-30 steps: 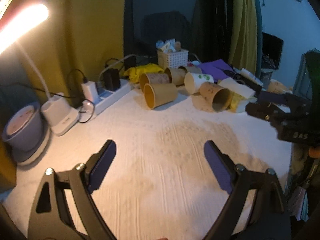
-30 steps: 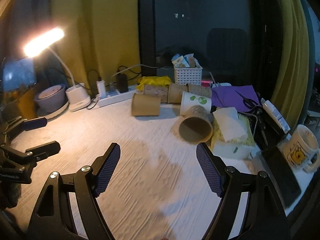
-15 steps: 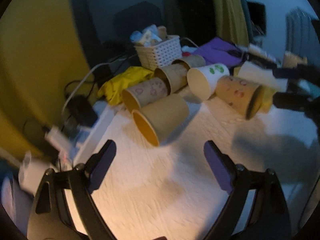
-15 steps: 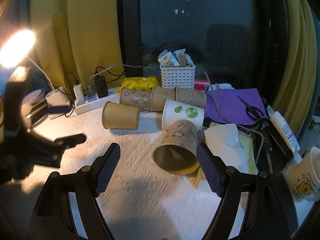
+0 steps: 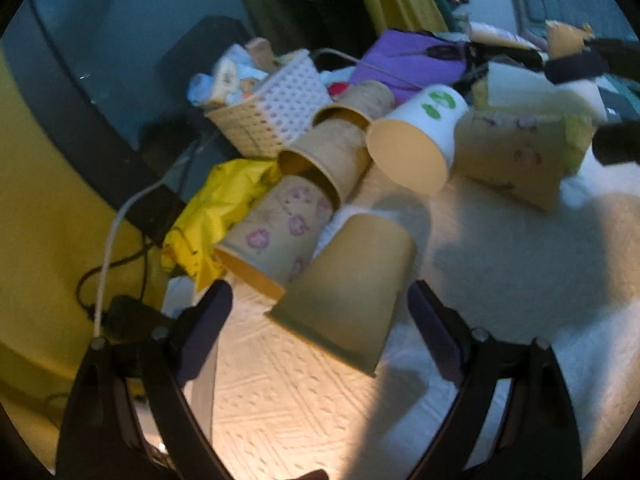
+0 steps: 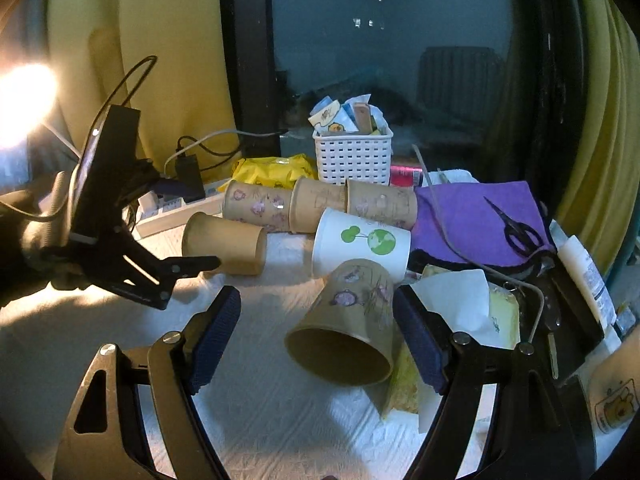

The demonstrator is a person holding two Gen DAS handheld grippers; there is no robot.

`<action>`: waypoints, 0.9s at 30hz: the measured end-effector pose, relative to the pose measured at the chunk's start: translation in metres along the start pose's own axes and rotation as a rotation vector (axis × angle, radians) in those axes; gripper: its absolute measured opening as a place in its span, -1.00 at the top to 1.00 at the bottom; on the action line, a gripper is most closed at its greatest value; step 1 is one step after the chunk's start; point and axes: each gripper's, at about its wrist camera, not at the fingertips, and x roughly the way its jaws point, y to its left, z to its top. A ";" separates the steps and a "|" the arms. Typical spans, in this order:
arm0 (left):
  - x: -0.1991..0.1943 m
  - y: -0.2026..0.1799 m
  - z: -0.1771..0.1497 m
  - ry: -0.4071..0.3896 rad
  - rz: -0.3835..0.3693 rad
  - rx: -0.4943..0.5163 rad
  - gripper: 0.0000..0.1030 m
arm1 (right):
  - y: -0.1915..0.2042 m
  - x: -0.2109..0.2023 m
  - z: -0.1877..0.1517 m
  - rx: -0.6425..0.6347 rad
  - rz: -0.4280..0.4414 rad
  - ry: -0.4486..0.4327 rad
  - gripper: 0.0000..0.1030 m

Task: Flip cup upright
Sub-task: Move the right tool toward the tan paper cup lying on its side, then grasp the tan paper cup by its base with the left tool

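Several paper cups lie on their sides on the white mat. A plain brown cup (image 5: 352,292) lies between the fingers of my open left gripper (image 5: 320,328), mouth toward the camera; it also shows in the right wrist view (image 6: 226,242). A brown cup with pink drawings (image 6: 348,324) lies between the fingers of my open right gripper (image 6: 316,344), mouth toward the camera. Neither gripper touches its cup. A white cup with a green print (image 6: 360,242) lies just behind it. My left gripper (image 6: 192,266) shows at the left of the right wrist view.
More cups (image 6: 260,206) lie in a row behind, before a white basket (image 6: 352,156) and a yellow packet (image 6: 272,168). A purple cloth with scissors (image 6: 516,228), tissues (image 6: 460,300) and a power strip (image 6: 168,212) crowd the back and right. A lamp glows at left.
Both grippers have moved forward toward the cups. The left one now has the plain brown cup between its fingers and the right one has the pink-drawn cup. Both stay open.
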 end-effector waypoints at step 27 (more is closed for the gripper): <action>-0.080 -0.062 -0.006 -0.032 -0.159 -0.031 -0.39 | 0.014 -0.056 -0.014 0.015 -0.030 -0.020 -0.57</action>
